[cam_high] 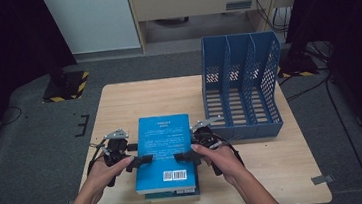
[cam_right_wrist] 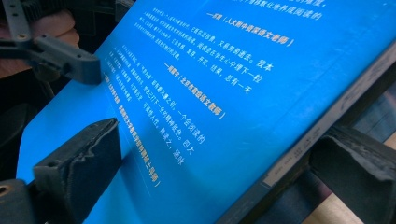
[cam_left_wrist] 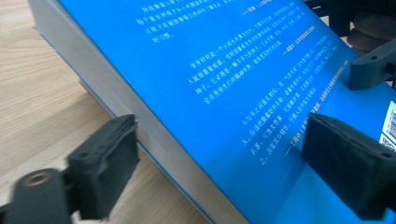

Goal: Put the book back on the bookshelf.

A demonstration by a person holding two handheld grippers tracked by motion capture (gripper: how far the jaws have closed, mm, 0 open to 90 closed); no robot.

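Note:
A blue book (cam_high: 166, 148) with white print and a barcode lies on top of a second, darker book (cam_high: 173, 194) near the table's front edge. My left gripper (cam_high: 142, 161) straddles the top book's left edge. In the left gripper view one pad (cam_left_wrist: 345, 163) lies on the cover (cam_left_wrist: 224, 84) and the other pad (cam_left_wrist: 112, 158) presses the bottom of the page edge. My right gripper (cam_high: 182, 157) takes the opposite edge. In the right gripper view one pad (cam_right_wrist: 88, 158) rests on the cover (cam_right_wrist: 224, 93) and the other pad (cam_right_wrist: 359, 172) sits under the spine.
A blue three-slot file rack (cam_high: 241, 91) stands at the back right of the wooden table (cam_high: 119, 103). A person's hands and forearms come in from the bottom. Cables and dark stands sit on the floor around the table.

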